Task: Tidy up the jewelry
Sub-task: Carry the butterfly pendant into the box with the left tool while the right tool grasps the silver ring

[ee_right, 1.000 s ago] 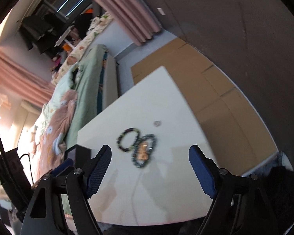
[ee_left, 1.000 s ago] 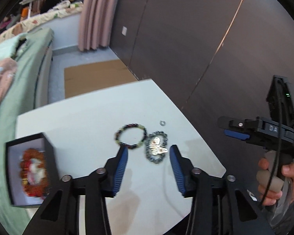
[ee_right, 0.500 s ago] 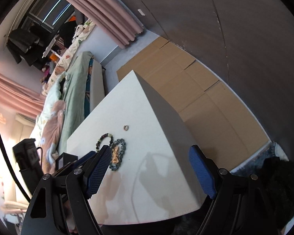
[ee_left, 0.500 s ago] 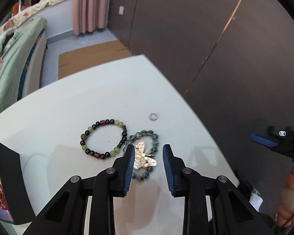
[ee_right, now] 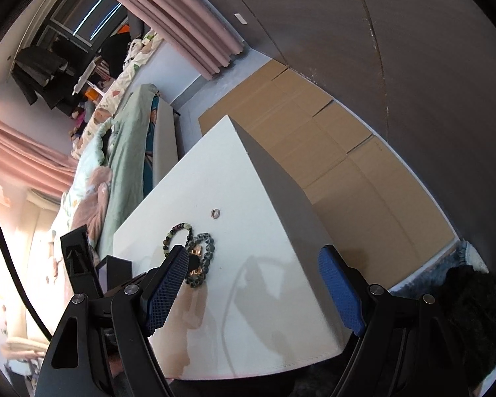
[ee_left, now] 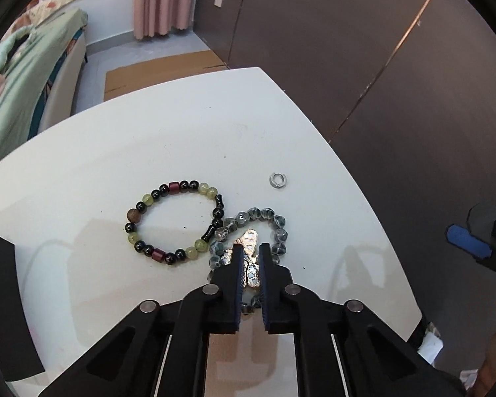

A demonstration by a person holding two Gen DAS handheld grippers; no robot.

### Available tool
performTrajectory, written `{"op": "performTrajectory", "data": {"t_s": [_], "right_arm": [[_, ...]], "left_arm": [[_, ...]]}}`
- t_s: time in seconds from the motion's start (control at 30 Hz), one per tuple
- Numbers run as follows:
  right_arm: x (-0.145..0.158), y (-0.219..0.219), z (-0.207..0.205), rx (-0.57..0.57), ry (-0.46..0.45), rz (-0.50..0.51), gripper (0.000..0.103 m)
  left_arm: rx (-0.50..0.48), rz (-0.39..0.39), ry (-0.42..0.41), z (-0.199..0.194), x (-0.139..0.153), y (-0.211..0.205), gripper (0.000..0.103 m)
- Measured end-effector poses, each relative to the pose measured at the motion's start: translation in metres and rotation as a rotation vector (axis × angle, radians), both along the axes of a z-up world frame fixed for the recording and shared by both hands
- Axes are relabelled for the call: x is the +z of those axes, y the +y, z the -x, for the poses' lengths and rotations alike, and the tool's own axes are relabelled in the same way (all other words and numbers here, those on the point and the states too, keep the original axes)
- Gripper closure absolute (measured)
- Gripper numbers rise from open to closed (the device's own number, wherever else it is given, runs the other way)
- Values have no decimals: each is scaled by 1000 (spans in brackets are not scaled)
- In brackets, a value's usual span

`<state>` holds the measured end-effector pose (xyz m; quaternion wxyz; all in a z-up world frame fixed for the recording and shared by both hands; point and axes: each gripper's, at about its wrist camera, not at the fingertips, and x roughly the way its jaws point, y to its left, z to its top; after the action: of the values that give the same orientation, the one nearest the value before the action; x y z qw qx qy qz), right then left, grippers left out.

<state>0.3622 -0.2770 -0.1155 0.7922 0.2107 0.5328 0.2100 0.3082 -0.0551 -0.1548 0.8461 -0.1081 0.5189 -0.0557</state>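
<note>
Left gripper (ee_left: 250, 248) was down on the white table (ee_left: 182, 139), its jaws having just been closing and now clamped on the gold butterfly brooch (ee_left: 250, 243), which lay inside the loop of the grey-bead bracelet (ee_left: 276, 223). The brooch's upper tip stuck out beyond the fingertips; the rest was pinched between the pads. The grey-bead bracelet lay flat on the table, its left edge touching the dark-and-green bead bracelet (ee_left: 142, 205), which sat just left of the brooch. A small silver ring (ee_left: 275, 180) lay apart, up and right of the grey-bead bracelet, nearer the table's far right edge. A black box (ee_left: 3, 297) stood at the table's left edge, well left of the brooch; contents could not be seen. Right gripper (ee_right: 253, 281) hung over the near part of the table, to the right of the brooch, jaws wide apart with nothing between them. Its blue pad (ee_left: 468, 241) showed at the right margin of the left wrist view.
</note>
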Motion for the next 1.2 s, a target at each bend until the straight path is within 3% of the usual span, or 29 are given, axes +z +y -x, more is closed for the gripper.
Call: {"op": "performTrajectory", "data": {"t_s": [0.13,0.17,0.43,0.7,0.83,1.07,1.2], "right_arm": [[-6,8,-4,18,17,-8,24],[-7,11,-5,24,23,-9,28],[-11,37,-20,57,34,34,32],[-18,79,-40,126,53,119,52],[-22,95,-44,152,54,150,55],[-31,118,-57,191,72,210,73],[-32,129,-64,199,56,282,74]], "left_arm": [[10,39,-10,5,3,6,103],[12,52,-23,7,6,8,103],[3,92,-113,16,40,18,103],[68,64,-171,24,59,55,103],[114,60,-182,29,62,77,103],[208,42,-206,47,72,119,103],[252,37,-215,57,75,140,103]]}}
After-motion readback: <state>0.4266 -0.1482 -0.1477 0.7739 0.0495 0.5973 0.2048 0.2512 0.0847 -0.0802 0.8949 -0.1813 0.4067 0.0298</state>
